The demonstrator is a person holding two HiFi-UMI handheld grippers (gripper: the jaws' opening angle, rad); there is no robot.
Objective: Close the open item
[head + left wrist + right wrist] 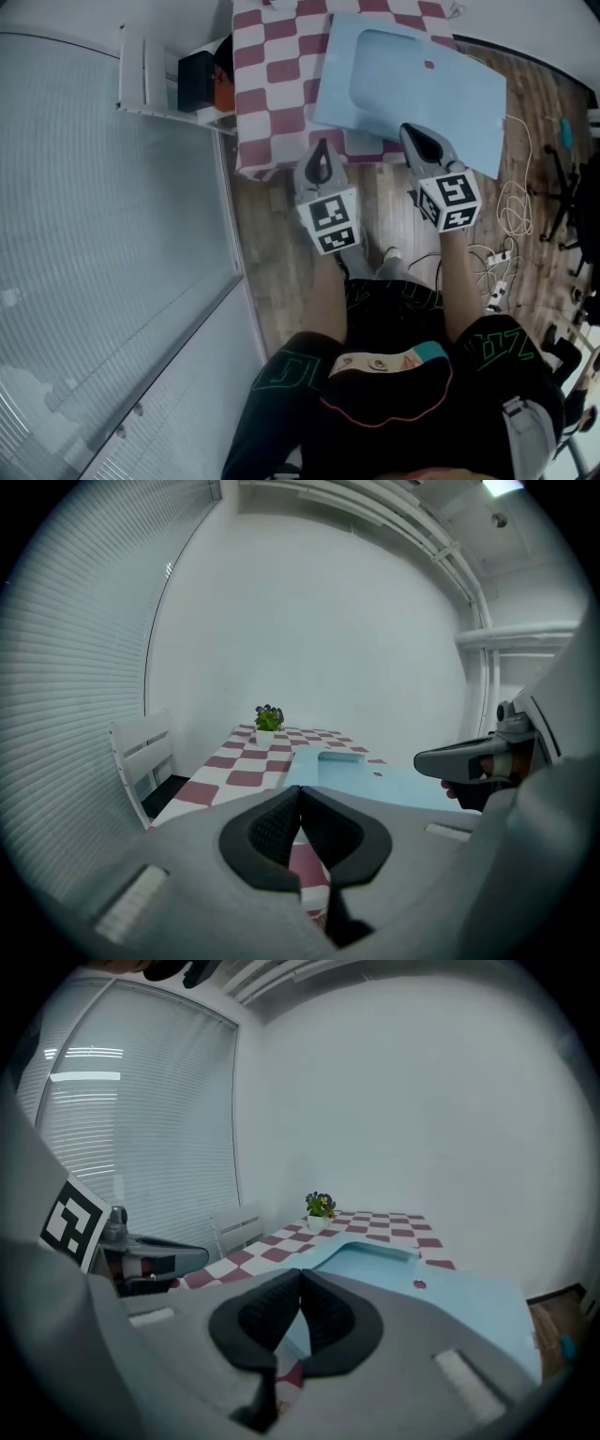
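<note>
My left tongs [300, 803] are pressed together on nothing, and so are my right tongs [300, 1290], held side by side at the near edge of the table [272, 94] with its checked cloth. Just ahead of both tips lies the light blue board [412, 84], overhanging that edge by the right tips. A white chair [150, 80] stands off to the left.

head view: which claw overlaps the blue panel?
The right claw: its tip shows against the light blue panel at its near edge. The left claw shows against the checkered cloth.
</note>
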